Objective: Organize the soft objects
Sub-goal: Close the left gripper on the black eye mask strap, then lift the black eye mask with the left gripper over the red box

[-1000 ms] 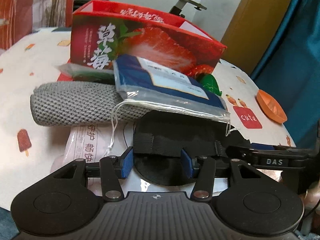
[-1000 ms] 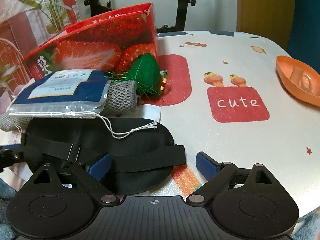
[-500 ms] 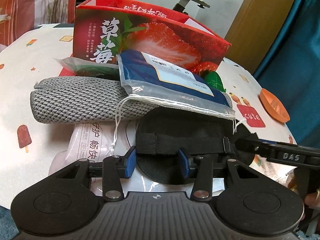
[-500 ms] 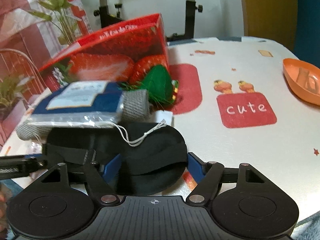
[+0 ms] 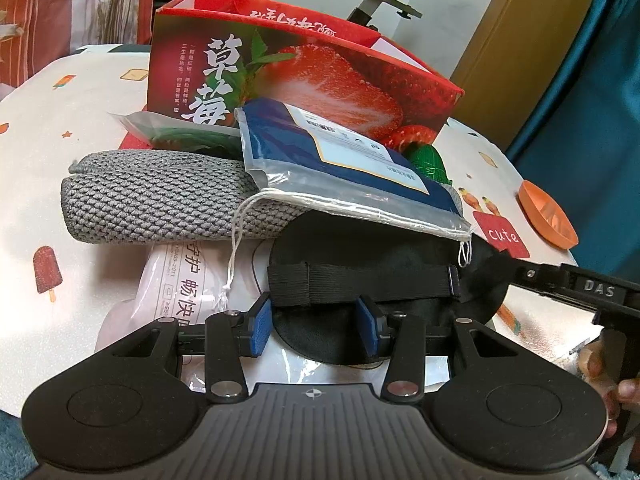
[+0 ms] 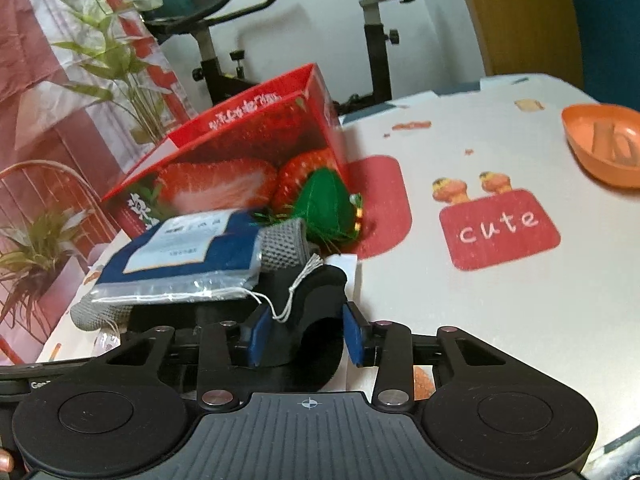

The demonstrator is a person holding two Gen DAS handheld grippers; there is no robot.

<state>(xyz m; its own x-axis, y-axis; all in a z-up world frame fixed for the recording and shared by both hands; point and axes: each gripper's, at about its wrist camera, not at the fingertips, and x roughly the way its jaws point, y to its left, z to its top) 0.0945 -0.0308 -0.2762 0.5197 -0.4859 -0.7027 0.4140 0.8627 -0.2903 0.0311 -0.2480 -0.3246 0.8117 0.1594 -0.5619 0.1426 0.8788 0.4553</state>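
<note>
The table (image 6: 460,304) holds a red strawberry box (image 5: 320,76). In front lies a grey knit roll (image 5: 160,200) under a blue packet (image 5: 340,160). Both the left gripper (image 5: 316,330) and right gripper (image 6: 306,334) pinch the black eye mask (image 5: 380,272).

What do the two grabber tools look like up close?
Both look the same. The left gripper and right gripper each have a black ribbed body with two round discs, black linkage bars with silver rivets, a tiny crosshair mark, and blue pads on their fingers. White letters "DAS" mark the right one's side.
</note>
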